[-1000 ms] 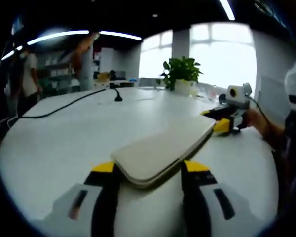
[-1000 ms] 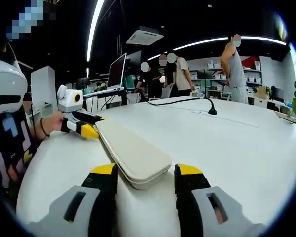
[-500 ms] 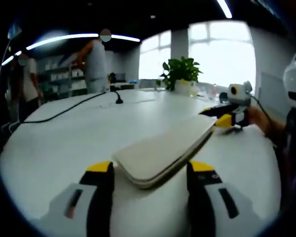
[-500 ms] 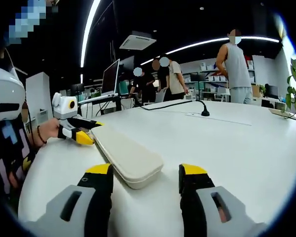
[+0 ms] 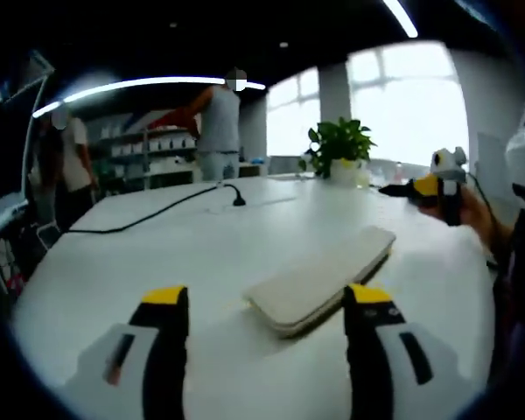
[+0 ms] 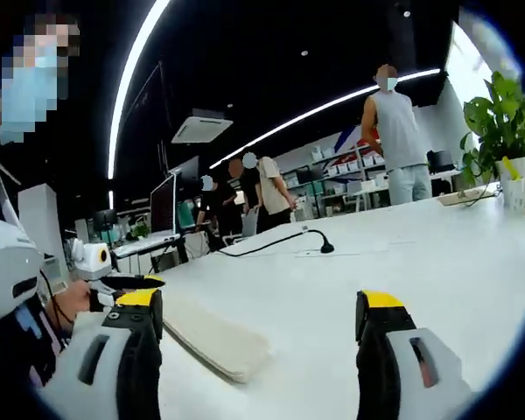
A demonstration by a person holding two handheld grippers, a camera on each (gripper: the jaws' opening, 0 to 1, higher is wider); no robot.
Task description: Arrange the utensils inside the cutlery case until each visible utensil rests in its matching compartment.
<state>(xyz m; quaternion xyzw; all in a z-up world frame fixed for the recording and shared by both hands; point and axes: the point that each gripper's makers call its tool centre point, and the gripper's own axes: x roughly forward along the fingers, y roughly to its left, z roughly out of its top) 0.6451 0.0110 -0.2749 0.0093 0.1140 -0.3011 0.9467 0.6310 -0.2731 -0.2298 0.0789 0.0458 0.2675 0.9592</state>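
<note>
Landmark: the cutlery case, a flat beige case, lid closed, lay on the white table.

Table edge left of the case: in the left gripper view the rim curved round near a person in a white top; broad bare tabletop lay between that rim and the case.

Cable: a black cable crossed the bare stretch left of the case and ended at a small black fitting beyond it, well apart from the case.

Left gripper: released, its yellow-tipped jaws spread wide. The near end of the case sat between them, close to the right-hand jaw; whether it touched could not be told.

Beyond the case: a person in a grey sleeveless top stood by the far edge, and a potted plant stood on the table before the bright windows.

Right of the case: the right gripper hung in a hand above the table past the case's far end, apart from it.

Right gripper view: the case lay low between the jaws, nearer the left-hand one and touching neither. The right gripper was released, jaws wide apart. Beside the case's far end sat the left gripper.

Open room: bare table ran right of the case to the potted plant.
</note>
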